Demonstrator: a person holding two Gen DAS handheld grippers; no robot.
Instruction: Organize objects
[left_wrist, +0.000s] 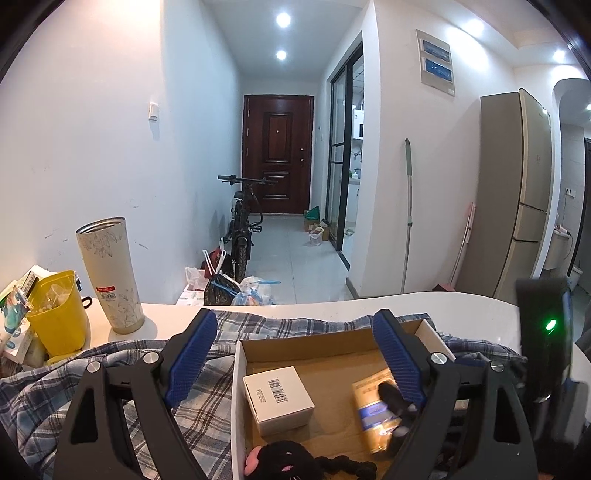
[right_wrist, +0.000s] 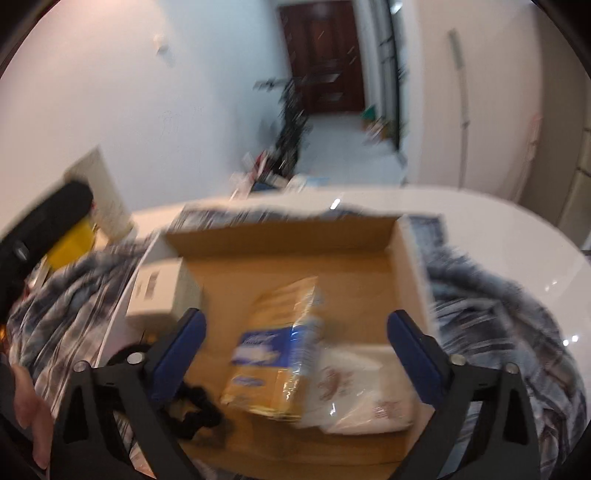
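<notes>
An open cardboard box lies on a plaid cloth on the white table. Inside are a small white barcode box, a yellow-and-blue packet, a black plush toy and a white wrapped pack. My left gripper is open above the box's left edge, holding nothing. My right gripper is open over the box, with the packet lying between its fingers; the right view is blurred. The right gripper's fingertip shows at the packet in the left view.
A tall white tumbler and a yellow bin with clutter stand at the table's left. The plaid cloth surrounds the box. Beyond the table are a hallway, bicycle, bags and a fridge.
</notes>
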